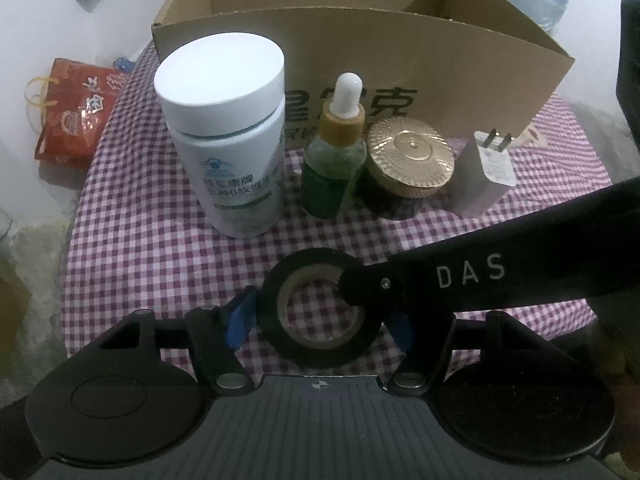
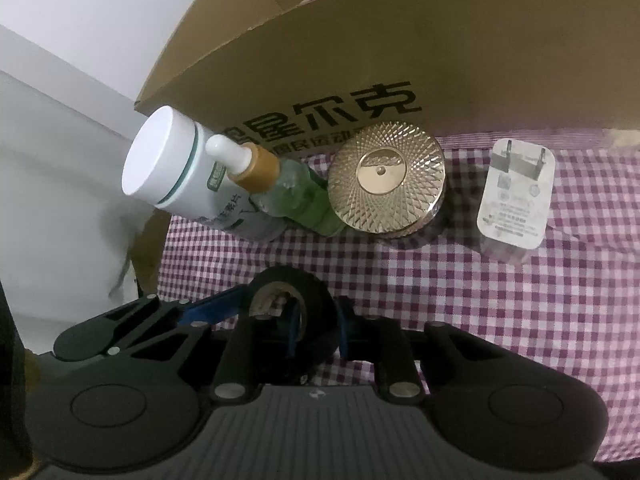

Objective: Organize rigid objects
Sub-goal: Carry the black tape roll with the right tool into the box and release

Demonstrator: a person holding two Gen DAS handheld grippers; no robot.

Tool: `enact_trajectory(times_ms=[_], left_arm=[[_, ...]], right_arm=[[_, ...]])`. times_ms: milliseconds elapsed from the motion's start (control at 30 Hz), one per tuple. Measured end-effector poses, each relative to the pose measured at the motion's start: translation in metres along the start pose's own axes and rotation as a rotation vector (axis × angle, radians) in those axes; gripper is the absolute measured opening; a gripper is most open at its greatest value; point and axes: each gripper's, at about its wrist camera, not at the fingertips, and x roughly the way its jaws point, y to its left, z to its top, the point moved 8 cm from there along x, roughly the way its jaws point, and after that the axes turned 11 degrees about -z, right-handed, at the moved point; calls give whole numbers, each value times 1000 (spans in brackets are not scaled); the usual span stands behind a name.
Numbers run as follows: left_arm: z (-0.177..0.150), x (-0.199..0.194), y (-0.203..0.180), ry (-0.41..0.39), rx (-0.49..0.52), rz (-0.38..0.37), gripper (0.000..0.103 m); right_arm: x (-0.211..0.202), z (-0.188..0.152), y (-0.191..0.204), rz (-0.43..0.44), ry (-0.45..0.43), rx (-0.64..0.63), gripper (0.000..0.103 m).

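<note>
Your left gripper (image 1: 320,318) brackets the black tape roll (image 1: 320,304) loosely, while your right gripper (image 2: 314,316) pinches the roll's wall, one finger inside the core. Lift straight before swinging toward the cardboard box (image 1: 360,60) at twelve o'clock. Clear the dropper bottle (image 1: 334,152) and gold-lidded jar (image 1: 410,160) standing before it.

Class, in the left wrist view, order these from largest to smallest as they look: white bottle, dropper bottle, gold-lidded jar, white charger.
1. white bottle
2. dropper bottle
3. gold-lidded jar and white charger: they look alike in size, so unranked.
</note>
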Motion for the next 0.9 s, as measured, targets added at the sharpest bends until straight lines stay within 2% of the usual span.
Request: enact_trajectory(times_ms=[300, 533, 700, 833, 900], left_arm=[[3, -33, -17, -38, 27, -13, 66], [33, -93, -40, -181, 106, 28, 67], [80, -127, -51, -282, 145, 49, 67], [129, -123, -51, -302, 168, 58, 67], [151, -111, -46, -272, 160, 52, 67]], right_arm=[[-33, -12, 5, -1, -54, -11, 19], [-105, -6, 25, 24, -202, -63, 19], [-158, 29, 37, 56, -329, -104, 19], [-179, 72, 39, 77, -369, -112, 19], [-177, 95, 36, 81, -355, -99, 19]])
